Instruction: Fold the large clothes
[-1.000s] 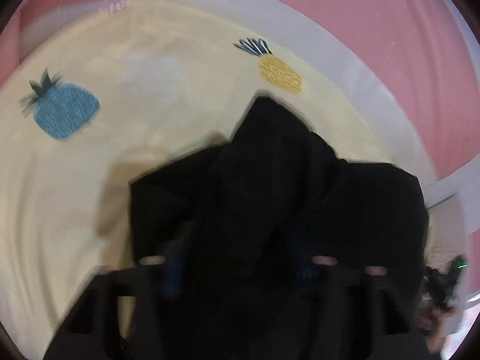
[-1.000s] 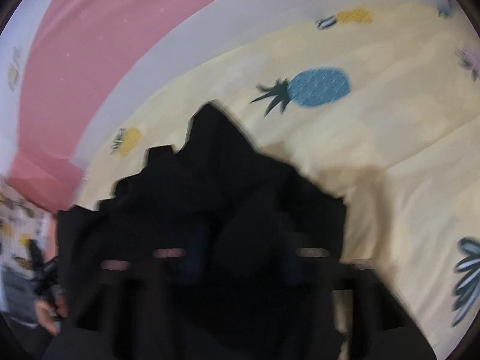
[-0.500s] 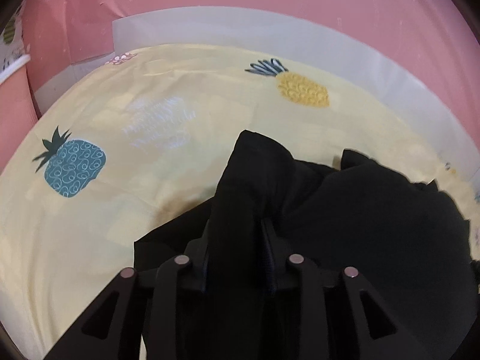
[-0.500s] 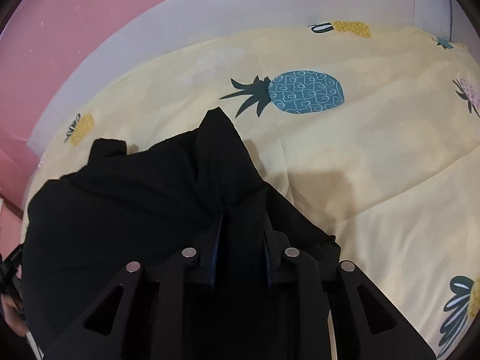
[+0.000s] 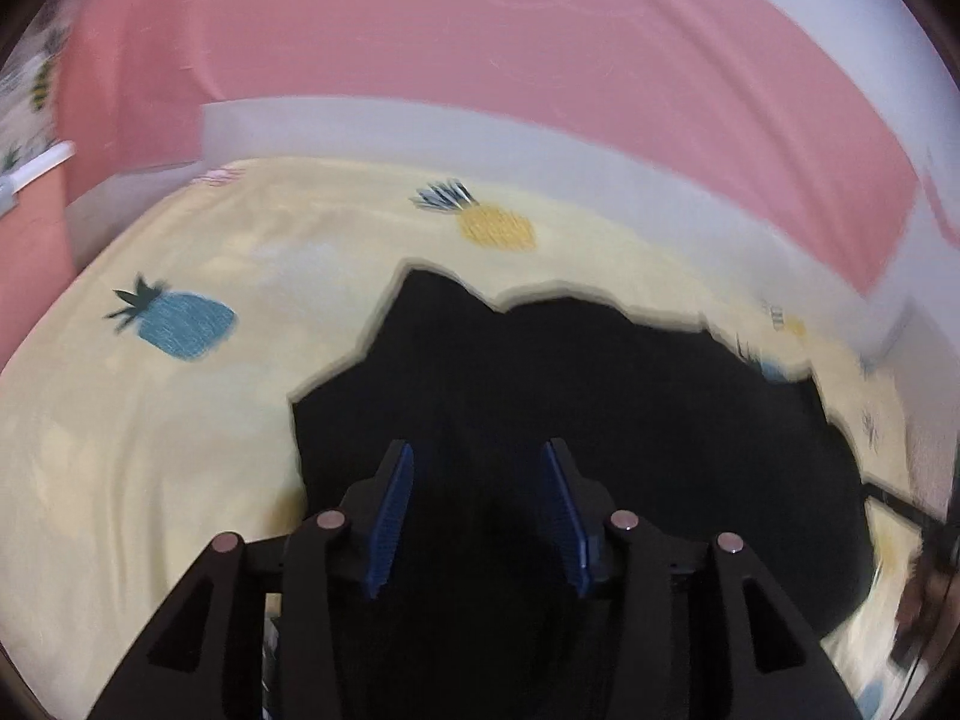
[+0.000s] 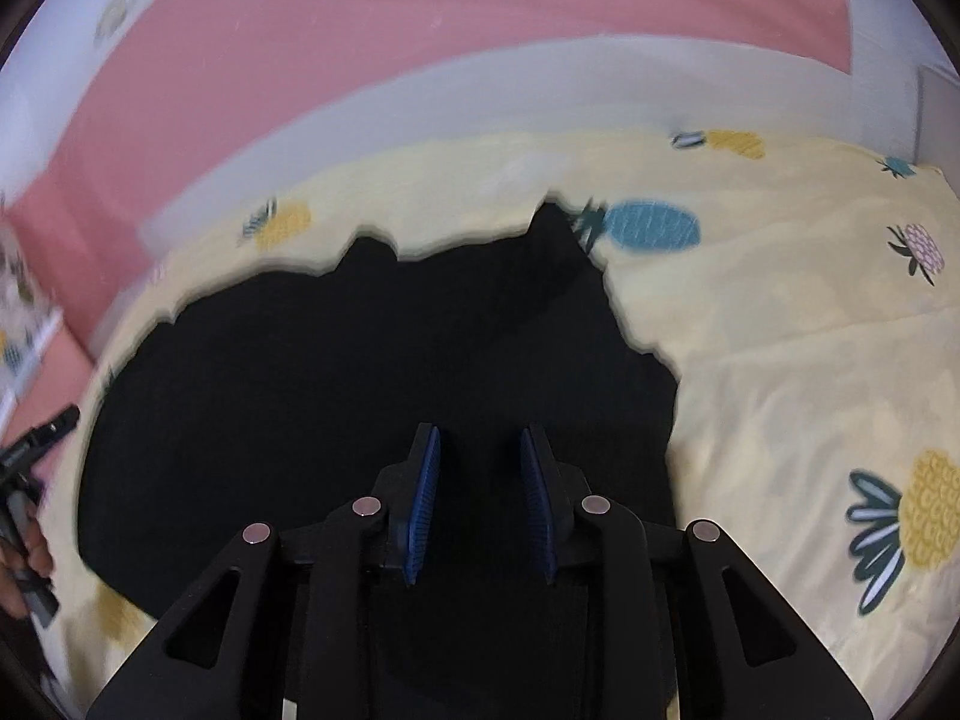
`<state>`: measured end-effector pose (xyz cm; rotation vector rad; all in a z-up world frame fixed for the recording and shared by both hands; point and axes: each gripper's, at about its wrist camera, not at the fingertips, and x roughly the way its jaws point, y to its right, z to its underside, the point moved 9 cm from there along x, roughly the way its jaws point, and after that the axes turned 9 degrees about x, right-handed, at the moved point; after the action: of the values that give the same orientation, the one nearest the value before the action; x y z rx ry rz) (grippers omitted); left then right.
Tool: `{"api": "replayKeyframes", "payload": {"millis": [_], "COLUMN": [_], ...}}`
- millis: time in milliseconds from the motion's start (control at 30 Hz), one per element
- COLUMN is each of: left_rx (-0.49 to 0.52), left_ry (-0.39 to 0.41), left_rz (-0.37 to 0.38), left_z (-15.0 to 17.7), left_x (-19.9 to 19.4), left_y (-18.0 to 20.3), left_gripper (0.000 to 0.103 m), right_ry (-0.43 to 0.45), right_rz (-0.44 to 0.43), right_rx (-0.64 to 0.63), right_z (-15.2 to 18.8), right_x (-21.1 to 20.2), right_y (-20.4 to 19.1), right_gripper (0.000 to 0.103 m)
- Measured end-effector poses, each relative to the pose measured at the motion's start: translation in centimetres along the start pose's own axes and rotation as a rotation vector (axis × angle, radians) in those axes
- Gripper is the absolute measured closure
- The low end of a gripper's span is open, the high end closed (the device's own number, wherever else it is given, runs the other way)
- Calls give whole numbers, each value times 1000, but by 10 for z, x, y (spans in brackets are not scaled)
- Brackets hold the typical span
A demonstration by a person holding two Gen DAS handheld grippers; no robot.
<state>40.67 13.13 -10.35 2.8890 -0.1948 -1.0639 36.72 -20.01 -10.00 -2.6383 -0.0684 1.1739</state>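
A black garment (image 5: 570, 396) lies spread on a yellow pineapple-print bedsheet (image 5: 150, 450); it also shows in the right wrist view (image 6: 360, 372). My left gripper (image 5: 477, 468) is open above the garment's near edge, its blue pads apart with nothing between them. My right gripper (image 6: 480, 450) is open too, over the garment's near right part. The other gripper and a hand show at the left edge of the right wrist view (image 6: 24, 480).
A pink wall (image 5: 480, 30) and a white bed border (image 5: 540, 144) run behind the sheet. The sheet (image 6: 810, 390) extends to the right with a crease. The left wrist view is blurred at its right edge.
Both grippers were shut on bunched black cloth half a second ago. Both have opened and let go. The garment now lies flatter and wider on the sheet.
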Motion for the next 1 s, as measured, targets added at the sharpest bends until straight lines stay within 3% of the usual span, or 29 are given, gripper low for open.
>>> {"api": "replayKeyframes", "payload": {"millis": [67,200,367,433,567,733,1000], "left_rx": [19,-1,44,17,29,45,51], "left_ry": [-79,-45,-95,-118,-88,-84,-72], "left_rz": [-20,-40,-120,-107,-84,-20,20], "left_z": [22,24,20,20,30,64,119], "left_x": [26,45,47,31,-17,-84,-180], "left_y": [5,0,5,9,29,61,95], "left_gripper": [56,56,56,56,56,56,56], "right_ry": [-21,-13,-48,-44,-12,1,26], "right_rz": [13,58,111,86,44,4,-25], "right_rx": [-3,-7,-15,-12,-29,-1,-24], "right_z": [7,1,0,5,29,82,150], "right_x": [19,36,27,3,-43,-107,-192], "right_y": [4,8,6,0,-13,-21,-38], "right_gripper": [72,72,71,71,60,59,59]}}
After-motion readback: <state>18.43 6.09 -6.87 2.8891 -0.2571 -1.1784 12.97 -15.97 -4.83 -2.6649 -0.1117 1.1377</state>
